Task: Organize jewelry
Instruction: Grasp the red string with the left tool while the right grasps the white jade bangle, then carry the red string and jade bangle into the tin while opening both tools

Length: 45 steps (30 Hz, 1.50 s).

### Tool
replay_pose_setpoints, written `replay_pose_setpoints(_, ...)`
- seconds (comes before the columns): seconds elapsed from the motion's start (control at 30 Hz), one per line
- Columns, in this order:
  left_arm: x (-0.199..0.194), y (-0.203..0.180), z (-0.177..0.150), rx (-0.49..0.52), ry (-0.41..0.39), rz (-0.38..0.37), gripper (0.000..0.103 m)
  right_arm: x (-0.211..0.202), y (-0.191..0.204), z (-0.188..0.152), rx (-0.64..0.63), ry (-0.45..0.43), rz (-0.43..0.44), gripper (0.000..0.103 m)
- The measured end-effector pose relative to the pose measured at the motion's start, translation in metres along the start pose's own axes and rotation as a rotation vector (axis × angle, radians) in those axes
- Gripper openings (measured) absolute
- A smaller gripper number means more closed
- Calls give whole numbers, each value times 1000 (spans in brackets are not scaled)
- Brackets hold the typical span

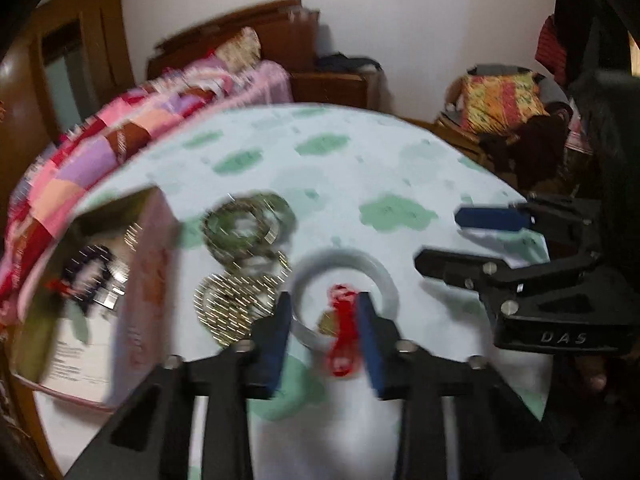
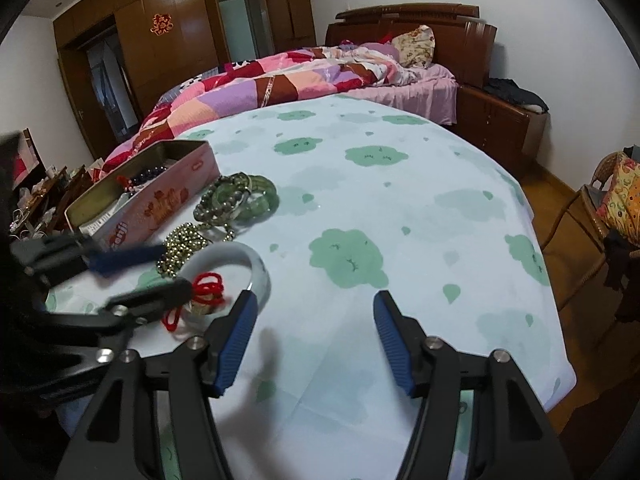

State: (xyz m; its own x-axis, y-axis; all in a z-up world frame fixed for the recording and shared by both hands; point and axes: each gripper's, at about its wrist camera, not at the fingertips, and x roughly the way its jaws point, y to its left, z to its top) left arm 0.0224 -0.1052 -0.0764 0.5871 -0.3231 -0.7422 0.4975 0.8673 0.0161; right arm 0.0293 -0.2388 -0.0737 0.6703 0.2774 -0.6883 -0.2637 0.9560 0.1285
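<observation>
**A:** What's on the desk (image 2: 400,216)?

**B:** I see a smooth pale bangle (image 1: 344,280), a red cord (image 1: 342,328) knotted with a small brass charm, gold bead strands (image 1: 232,304), green bead bracelets (image 2: 236,198), and a pink tin (image 2: 160,196) holding dark beads.

**A:** And your tongs?

**B:** My left tongs (image 1: 324,300) tilt downward, pads narrowed around the red cord inside the bangle; blur hides whether they pinch it. My right tongs (image 2: 314,300) hang apart over bare cloth, right of the bangle.

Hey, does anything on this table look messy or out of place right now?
Yes. Green bead bracelets, a gold bead strand and a white bangle lie heaped on the tablecloth beside the pink tin, not inside it.
</observation>
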Motion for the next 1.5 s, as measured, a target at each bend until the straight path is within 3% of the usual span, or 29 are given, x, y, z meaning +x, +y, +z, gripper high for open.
replay_pose_setpoints(0.03,1,1,-1,-7,-1,-6,19,0,0,0,1,-3,2,65)
replay_pose_setpoints(0.07,0,1,-2,-8,0,-13,4,-1,0,0,0,-6,4,66)
replay_pose_setpoints(0.23,-12,6,-4,-29,-32,-38,4,-1,3,2,-3,-11,12,66)
replay_pose_setpoints(0.4,-38,23,-1,-83,-102,-15,4,3,13,4,-24,0,29,66)
replay_pose_setpoints(0.6,-63,50,4,-139,-171,51,4,13,46,10,-119,19,82,84)
replay_pose_setpoints(0.93,-47,76,-6,-205,-128,67,4,50,64,17,-181,133,62,84)
replay_pose_setpoints(1.03,-44,79,-6,-212,-123,67,4,52,65,16,-184,149,70,77)
replay_pose_setpoints(1.5,-80,100,11,-221,-208,105,4,15,79,35,-211,-5,64,77)
